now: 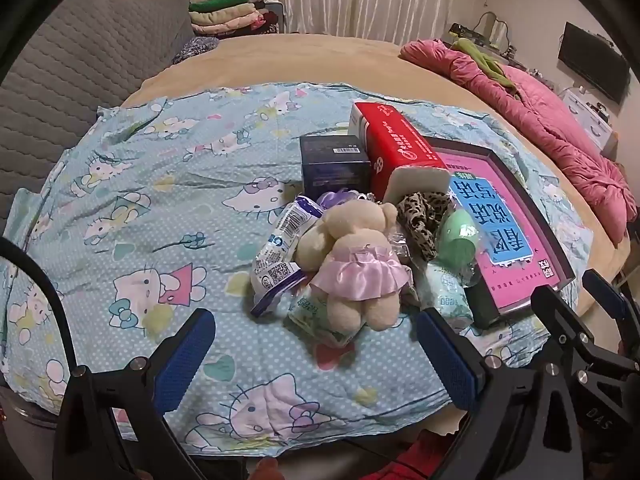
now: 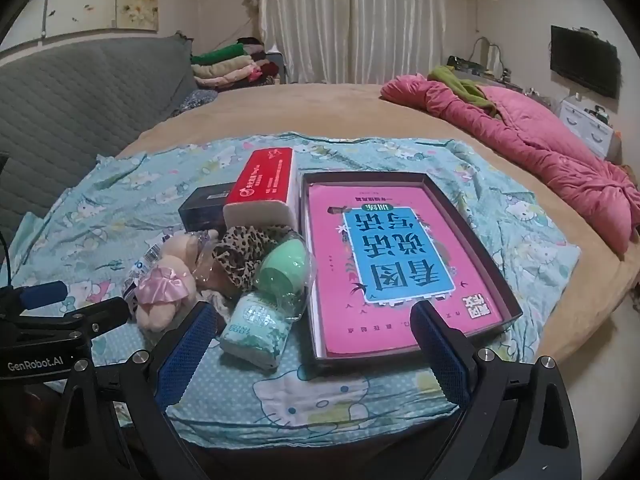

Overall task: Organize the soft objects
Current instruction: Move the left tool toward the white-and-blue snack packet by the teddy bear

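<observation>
A cream plush bear in a pink skirt (image 1: 352, 252) (image 2: 164, 280) lies in a small heap on the Hello Kitty sheet (image 1: 160, 200). Around it are a white-blue packet (image 1: 280, 240), a leopard-print fabric piece (image 2: 240, 252), a green egg-shaped sponge in a clear bag (image 2: 280, 264) and a green tissue pack (image 2: 256, 328). My left gripper (image 1: 316, 316) hovers open just short of the bear. My right gripper (image 2: 314, 312) is open too, its fingers spanning the tissue pack and the near edge of the dark tray (image 2: 492, 256). Neither gripper holds anything.
A red tissue pack (image 2: 264, 184) and a dark box (image 2: 204, 208) stand behind the heap. The tray holds a pink book (image 2: 400, 260). A pink quilt (image 2: 540, 148) lies at the right, a grey quilted backrest (image 1: 80, 60) at the left, folded clothes (image 2: 228, 64) far back.
</observation>
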Demonstrator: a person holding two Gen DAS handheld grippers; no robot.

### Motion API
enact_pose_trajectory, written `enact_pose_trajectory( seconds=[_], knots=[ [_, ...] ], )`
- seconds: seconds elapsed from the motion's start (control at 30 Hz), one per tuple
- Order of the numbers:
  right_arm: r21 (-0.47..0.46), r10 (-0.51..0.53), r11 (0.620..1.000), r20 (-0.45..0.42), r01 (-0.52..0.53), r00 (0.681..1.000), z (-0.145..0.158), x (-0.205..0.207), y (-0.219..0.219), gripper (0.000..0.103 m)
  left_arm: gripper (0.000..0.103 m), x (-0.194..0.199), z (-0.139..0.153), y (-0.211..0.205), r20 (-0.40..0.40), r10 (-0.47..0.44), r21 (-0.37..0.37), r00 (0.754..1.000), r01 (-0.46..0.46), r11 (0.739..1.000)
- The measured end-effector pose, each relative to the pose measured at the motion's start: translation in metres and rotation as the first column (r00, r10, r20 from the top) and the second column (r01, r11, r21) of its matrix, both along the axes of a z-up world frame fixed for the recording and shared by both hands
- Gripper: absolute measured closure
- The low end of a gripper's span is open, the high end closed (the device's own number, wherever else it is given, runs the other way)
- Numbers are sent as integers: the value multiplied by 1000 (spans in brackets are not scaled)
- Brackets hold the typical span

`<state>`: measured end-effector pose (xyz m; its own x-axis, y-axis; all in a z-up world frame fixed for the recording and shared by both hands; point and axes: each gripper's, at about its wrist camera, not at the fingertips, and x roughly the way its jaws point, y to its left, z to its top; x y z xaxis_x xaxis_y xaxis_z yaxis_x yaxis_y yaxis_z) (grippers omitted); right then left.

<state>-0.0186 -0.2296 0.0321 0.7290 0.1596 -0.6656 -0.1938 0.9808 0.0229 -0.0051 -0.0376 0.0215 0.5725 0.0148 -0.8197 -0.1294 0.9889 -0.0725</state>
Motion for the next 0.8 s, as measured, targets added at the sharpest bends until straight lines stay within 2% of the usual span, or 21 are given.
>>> enact_pose_trajectory(
  seconds=[0.8],
  knots=[
    [4, 1, 1000, 12, -1, 1000, 1, 0, 0, 6, 2, 0, -4, -4, -2, -13, 3, 1000, 13, 1000]
  ],
)
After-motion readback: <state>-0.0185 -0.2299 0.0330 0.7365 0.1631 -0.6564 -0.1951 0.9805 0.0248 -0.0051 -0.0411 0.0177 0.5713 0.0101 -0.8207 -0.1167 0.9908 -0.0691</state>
